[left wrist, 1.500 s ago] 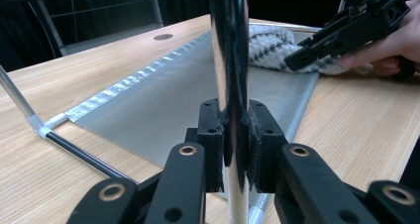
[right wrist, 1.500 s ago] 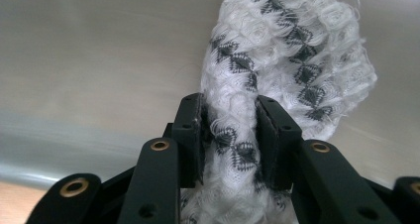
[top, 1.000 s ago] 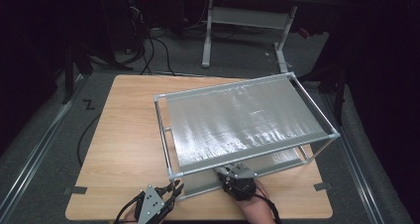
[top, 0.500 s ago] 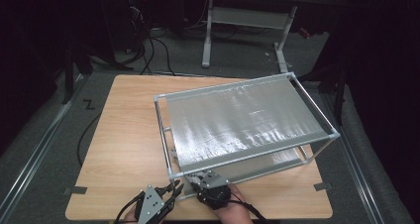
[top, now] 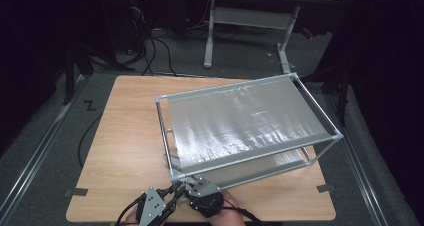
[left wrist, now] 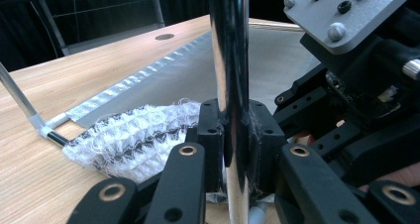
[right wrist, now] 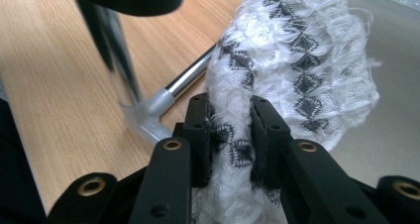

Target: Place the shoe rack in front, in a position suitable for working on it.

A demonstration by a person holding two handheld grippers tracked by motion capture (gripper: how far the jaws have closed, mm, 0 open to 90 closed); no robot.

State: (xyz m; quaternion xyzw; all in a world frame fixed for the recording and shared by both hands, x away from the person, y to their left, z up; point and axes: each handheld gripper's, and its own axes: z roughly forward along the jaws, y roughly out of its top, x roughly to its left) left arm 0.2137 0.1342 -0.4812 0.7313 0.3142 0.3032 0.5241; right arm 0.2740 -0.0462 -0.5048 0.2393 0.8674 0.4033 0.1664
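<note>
At the rack's near corner post [left wrist: 229, 85], the left gripper [left wrist: 233, 149] clamps the chrome upright; the right gripper [right wrist: 232, 135], jaws just closing, pinches the white knitted cloth [right wrist: 292, 60]; pulling it clear likely follows.

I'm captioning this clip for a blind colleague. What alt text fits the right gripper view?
The right gripper has its two black jaws pinching a fold of white knitted cloth with black diamond marks. Left of it, a chrome rack tube with a pale plastic corner joint rests on the wooden table.
</note>
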